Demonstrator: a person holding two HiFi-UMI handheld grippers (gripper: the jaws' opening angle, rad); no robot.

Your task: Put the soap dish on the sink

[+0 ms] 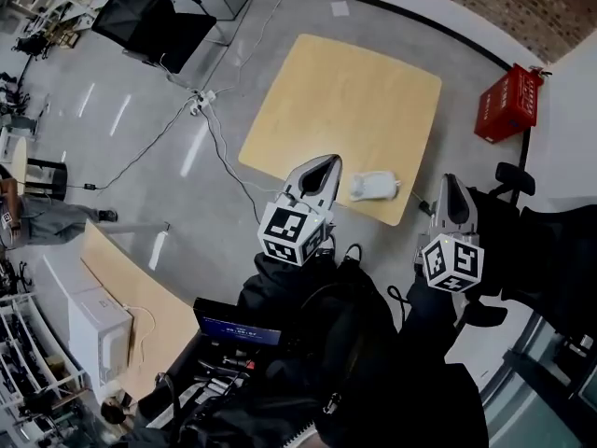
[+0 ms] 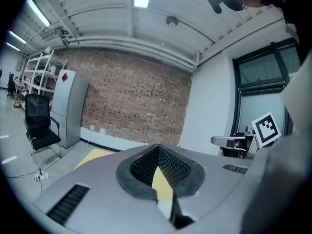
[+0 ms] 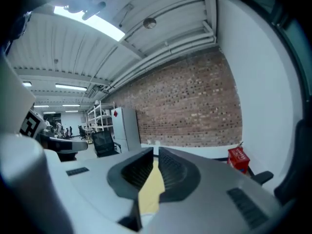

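Left gripper [image 1: 327,162] and right gripper [image 1: 452,184] hover side by side, fingers drawn together, empty; beyond them a white soap dish [image 1: 375,186] lies at the desk's [image 1: 317,91] near edge.

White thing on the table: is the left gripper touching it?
Apart. The head view shows a strip of bare table between the left gripper and the white thing; the left gripper view shows nothing between its fingers.

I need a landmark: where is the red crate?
In the head view the red crate sits at the upper right, against the white wall, just right of the wooden table.
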